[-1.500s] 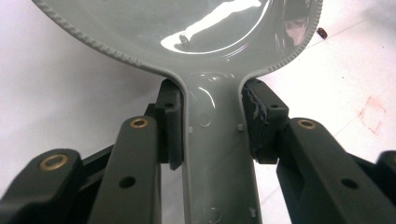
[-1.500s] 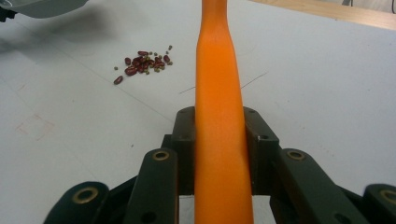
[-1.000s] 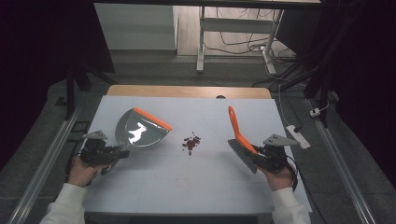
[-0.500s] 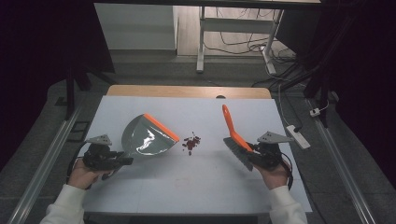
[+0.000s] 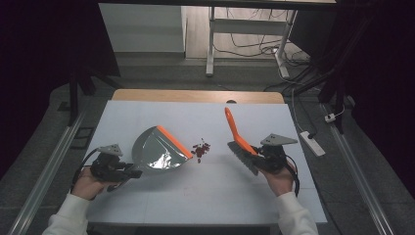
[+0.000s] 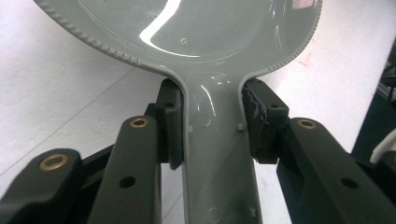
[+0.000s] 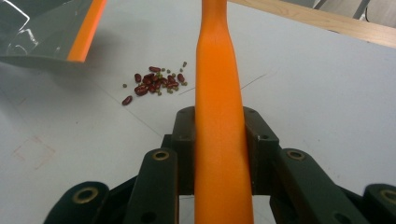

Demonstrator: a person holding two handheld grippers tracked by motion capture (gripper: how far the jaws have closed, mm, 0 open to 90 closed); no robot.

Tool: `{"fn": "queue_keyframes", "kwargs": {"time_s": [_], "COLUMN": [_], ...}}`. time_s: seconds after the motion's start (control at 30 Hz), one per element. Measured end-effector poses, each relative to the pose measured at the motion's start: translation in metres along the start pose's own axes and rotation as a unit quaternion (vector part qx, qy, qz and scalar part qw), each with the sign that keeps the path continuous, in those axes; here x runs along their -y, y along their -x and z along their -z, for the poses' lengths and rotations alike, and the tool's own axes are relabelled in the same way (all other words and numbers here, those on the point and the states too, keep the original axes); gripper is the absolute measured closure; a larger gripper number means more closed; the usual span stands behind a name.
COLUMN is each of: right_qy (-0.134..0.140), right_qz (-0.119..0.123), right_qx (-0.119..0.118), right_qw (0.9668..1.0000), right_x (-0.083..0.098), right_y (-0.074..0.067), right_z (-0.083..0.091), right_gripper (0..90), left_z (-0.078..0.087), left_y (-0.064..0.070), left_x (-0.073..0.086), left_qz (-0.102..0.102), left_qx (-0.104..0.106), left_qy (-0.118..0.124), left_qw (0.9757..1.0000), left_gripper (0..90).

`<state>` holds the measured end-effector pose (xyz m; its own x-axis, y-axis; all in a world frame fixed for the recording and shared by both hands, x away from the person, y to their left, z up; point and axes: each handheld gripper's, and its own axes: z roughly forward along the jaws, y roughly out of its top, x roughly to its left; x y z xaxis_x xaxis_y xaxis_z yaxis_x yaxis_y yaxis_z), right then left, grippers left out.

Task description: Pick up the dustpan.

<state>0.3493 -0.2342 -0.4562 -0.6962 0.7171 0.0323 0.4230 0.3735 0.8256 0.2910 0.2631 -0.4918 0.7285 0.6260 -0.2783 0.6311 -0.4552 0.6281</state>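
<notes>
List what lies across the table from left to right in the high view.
left gripper → grey dustpan → small pile of red beans → orange-handled brush → right gripper

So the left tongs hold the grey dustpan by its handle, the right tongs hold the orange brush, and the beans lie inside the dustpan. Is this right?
Not quite: the beans lie on the table, just off the orange lip of the dustpan, as the high view shows. The rest holds: the left tongs clamp the dustpan's handle and the right tongs clamp the brush.
</notes>
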Motion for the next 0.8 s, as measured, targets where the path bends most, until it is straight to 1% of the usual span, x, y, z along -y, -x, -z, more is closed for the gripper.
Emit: {"fn": "queue_keyframes", "kwargs": {"time_s": [0.03,0.1,0.13,0.17,0.23,0.4,0.47,0.8], "right_qy": [-0.001,-0.002,-0.001,0.003,0.005,0.006,0.007,0.011], "right_qz": [0.000,-0.001,0.000,-0.001,-0.001,0.001,0.002,0.003], "right_qx": [-0.001,-0.001,-0.002,-0.002,-0.005,-0.009,-0.013,-0.018], "right_qw": [1.0000,1.0000,1.0000,1.0000,1.0000,0.9999,0.9999,0.9998], "right_x": [-0.001,-0.003,-0.005,-0.007,-0.010,-0.017,-0.020,-0.035], "right_y": [0.000,-0.001,-0.002,-0.002,-0.003,-0.005,-0.005,-0.002], "right_z": [-0.004,-0.006,-0.008,-0.010,-0.013,-0.023,-0.026,-0.047], "right_gripper": [70.1,70.1,70.0,70.1,70.1,70.1,70.1,70.1], "left_z": [-0.001,-0.002,-0.004,-0.004,-0.007,-0.010,-0.013,-0.020], "left_y": [0.001,0.002,0.003,0.003,0.007,0.011,0.013,0.017], "left_x": [0.000,-0.001,-0.002,-0.002,-0.004,-0.005,-0.006,-0.009], "left_qz": [-0.004,-0.005,-0.010,-0.010,-0.013,-0.021,-0.028,-0.032], "left_qx": [0.004,0.005,0.007,0.007,0.000,0.008,0.014,0.018], "left_qy": [-0.003,-0.005,-0.009,-0.009,-0.018,-0.020,-0.026,-0.037], "left_qw": [1.0000,1.0000,0.9999,0.9999,0.9997,0.9995,0.9992,0.9986], "left_gripper": [62.2,62.2,62.2,62.2,62.2,62.2,62.2,62.2]}}
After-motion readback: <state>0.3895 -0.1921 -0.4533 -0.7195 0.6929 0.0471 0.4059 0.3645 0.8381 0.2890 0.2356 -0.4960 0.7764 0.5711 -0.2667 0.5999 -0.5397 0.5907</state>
